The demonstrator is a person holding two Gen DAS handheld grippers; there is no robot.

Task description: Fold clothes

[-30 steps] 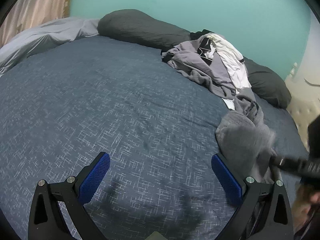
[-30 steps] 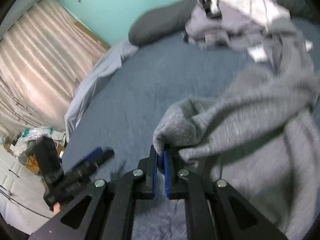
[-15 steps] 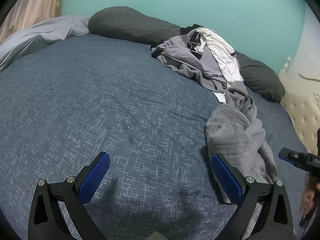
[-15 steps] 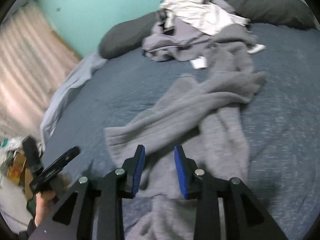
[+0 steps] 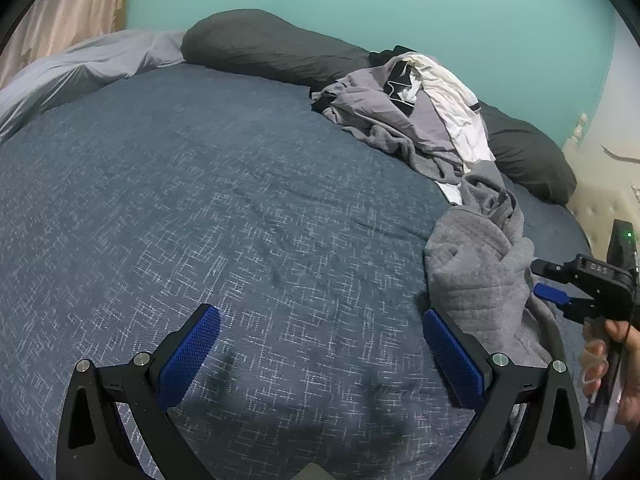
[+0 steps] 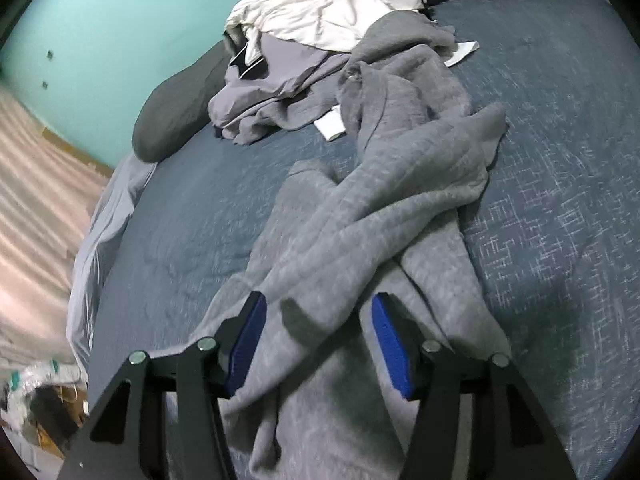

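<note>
My right gripper is spread around a fold of the crumpled grey fleece garment, not clamping it. My left gripper gapes wide, holding nothing, over the dark blue patterned bedspread, with the garment just beside its right finger.

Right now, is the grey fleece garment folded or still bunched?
Bunched, not folded. The grey fleece garment lies twisted in crossing ropes on the blue bedspread, between the open right claw fingers.
</note>
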